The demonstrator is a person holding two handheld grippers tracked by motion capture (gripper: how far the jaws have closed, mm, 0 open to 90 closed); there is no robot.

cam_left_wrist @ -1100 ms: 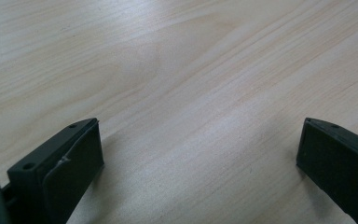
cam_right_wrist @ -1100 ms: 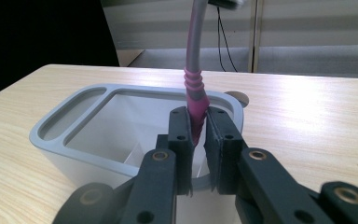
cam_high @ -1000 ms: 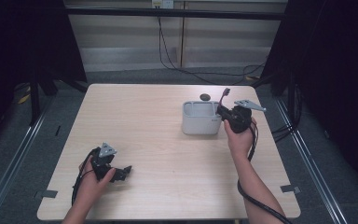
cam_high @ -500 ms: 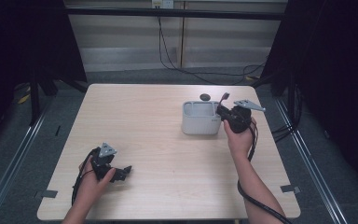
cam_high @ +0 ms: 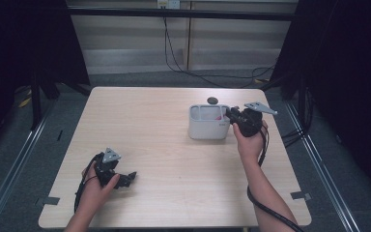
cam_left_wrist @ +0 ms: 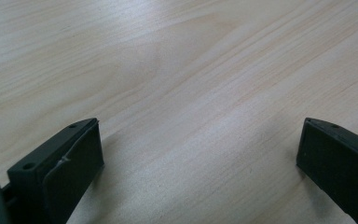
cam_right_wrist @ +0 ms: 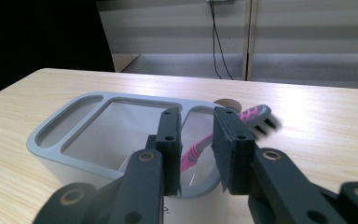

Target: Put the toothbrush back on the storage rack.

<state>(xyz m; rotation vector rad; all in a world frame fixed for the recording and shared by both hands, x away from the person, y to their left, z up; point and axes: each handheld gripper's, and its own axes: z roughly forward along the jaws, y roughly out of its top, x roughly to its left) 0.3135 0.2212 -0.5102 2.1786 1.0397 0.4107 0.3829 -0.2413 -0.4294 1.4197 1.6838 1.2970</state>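
Since earlier, right tool [cam_right_wrist: 198, 149] jaws have been opening, releasing light, stiff, slippery pink toothbrush [cam_right_wrist: 254, 116]; regrip mid-handle. Left tool [cam_left_wrist: 196, 158] gapes empty.

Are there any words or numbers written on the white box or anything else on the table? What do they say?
No text can be read here.
White holder: a small dark mark on its front wall, too small and blurred to read.
Pink toothbrush: no lettering shows.
Table: plain wood, no labels.
Small tape pieces by the table's near corners: nothing legible on them.
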